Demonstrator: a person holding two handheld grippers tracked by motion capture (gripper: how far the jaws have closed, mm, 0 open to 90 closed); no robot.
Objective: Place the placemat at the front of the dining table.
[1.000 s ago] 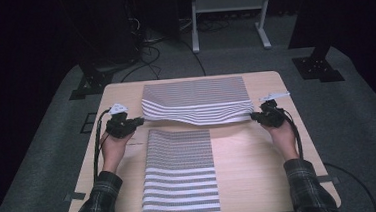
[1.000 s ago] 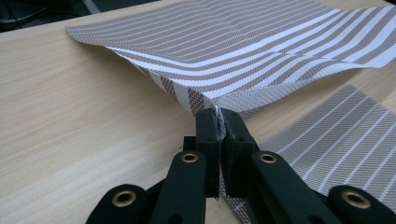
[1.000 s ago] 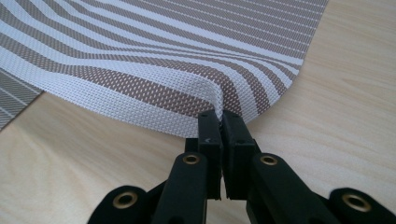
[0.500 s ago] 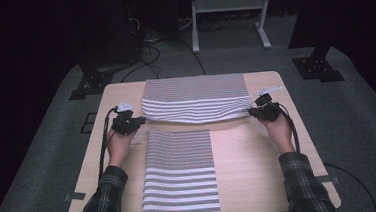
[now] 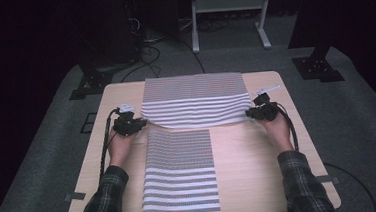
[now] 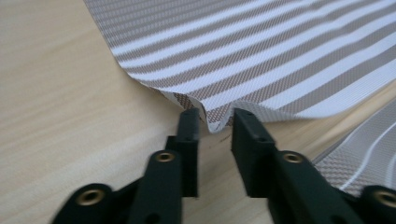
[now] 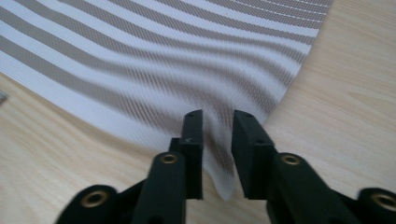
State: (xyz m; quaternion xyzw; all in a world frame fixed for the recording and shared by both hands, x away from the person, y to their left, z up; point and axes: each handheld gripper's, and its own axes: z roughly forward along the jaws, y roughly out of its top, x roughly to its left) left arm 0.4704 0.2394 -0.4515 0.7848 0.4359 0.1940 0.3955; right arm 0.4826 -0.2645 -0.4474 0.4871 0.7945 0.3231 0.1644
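Note:
A grey-and-white striped cloth (image 5: 195, 98) lies on the wooden table (image 5: 118, 98), its far part folded over with the edge facing me, and a narrower strip (image 5: 181, 176) runs toward the front edge. My left gripper (image 5: 139, 123) sits at the fold's left corner and my right gripper (image 5: 250, 113) at its right corner. Both pairs of jaws have just been opening. In the left gripper view the cloth (image 6: 261, 60) pokes a corner between the jaws of that gripper (image 6: 215, 116), with gaps beside it. In the right gripper view the cloth (image 7: 154, 60) hangs loose between the jaws of that gripper (image 7: 218, 116).
Forearms in plaid sleeves (image 5: 102, 202) come in from the bottom. Bare wood lies left and right of the cloth. Beyond the table the grey floor holds cables (image 5: 146, 43), a white metal stand (image 5: 229, 5) and black stand feet (image 5: 319, 69).
The left hand has shifted a little inward and down. The folded edge of the cloth has sunk closer to the table. The right hand has barely moved.

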